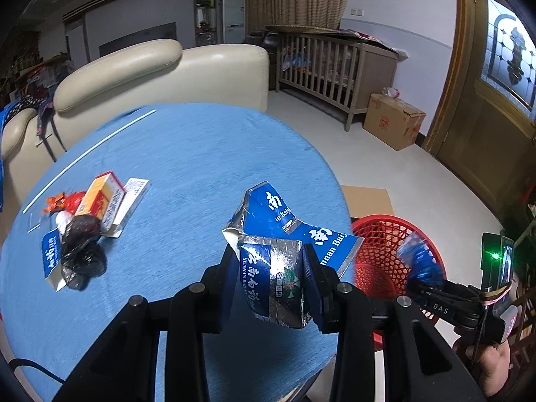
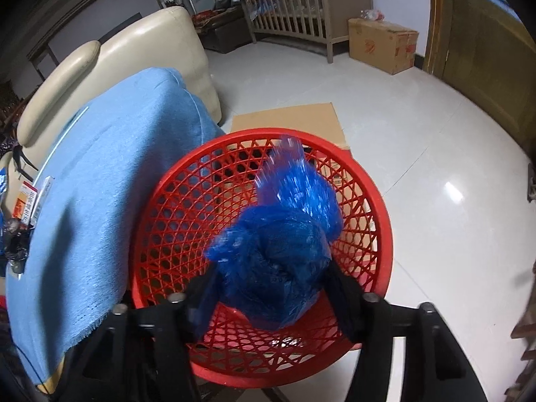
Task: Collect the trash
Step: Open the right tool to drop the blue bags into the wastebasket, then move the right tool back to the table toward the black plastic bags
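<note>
crumpled foil-lined carton (image 1: 278, 268), lattice plastic basket (image 2: 268, 154), crinkled blue bag (image 2: 284, 244)

The right gripper (image 2: 268, 281) points steeply down over a red lattice basket (image 2: 375, 234) that stands on the pale tiled floor (image 2: 435, 140). A crumpled blue plastic bag (image 2: 281, 244) sits between the two black fingers (image 2: 345, 294), above the basket's open mouth; the bag's upper end is blurred. Whether the pads press on the bag cannot be told. A table under a light blue cloth (image 2: 100, 201) stands just left of the basket. Flat cardboard (image 2: 288, 117) lies on the floor behind the basket. A cream sofa (image 2: 160, 40) stands behind the table.
</note>
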Action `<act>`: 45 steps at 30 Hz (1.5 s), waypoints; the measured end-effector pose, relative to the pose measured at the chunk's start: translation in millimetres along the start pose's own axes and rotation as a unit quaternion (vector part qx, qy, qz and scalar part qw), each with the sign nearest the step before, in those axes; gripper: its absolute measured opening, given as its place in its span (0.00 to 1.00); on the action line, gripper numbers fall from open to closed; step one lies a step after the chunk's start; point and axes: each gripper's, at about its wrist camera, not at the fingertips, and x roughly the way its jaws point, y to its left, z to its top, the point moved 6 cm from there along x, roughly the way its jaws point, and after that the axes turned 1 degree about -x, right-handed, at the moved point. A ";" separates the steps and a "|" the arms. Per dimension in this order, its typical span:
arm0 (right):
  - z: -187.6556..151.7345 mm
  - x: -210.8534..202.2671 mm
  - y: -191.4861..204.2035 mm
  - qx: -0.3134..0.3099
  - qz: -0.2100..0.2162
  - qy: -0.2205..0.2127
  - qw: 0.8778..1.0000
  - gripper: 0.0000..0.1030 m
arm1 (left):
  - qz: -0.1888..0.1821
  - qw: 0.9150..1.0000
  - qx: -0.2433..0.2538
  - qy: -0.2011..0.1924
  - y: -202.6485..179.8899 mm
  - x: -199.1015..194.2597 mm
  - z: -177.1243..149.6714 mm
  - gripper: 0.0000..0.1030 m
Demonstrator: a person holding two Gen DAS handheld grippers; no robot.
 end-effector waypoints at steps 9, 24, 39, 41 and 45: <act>17.6 -32.6 -25.6 0.059 0.026 -0.051 0.997 0.72 | -0.030 0.999 0.042 0.013 -48.8 15.2 10.2 0.39; 45.2 -86.8 -69.0 0.139 0.043 -0.136 0.980 0.72 | -0.083 0.987 0.123 0.059 -139.0 60.7 9.1 0.63; 51.1 -94.8 -32.5 0.112 0.076 -0.142 0.981 0.72 | -0.033 0.998 0.048 0.029 -29.7 22.6 22.4 0.70; 51.6 -93.6 -19.0 0.100 0.081 -0.139 0.982 0.72 | -0.018 0.999 0.019 0.023 1.1 13.9 17.2 0.71; 50.8 -88.4 23.4 0.061 0.095 -0.125 0.986 0.72 | 0.013 0.999 -0.032 0.016 61.4 -1.5 2.2 0.71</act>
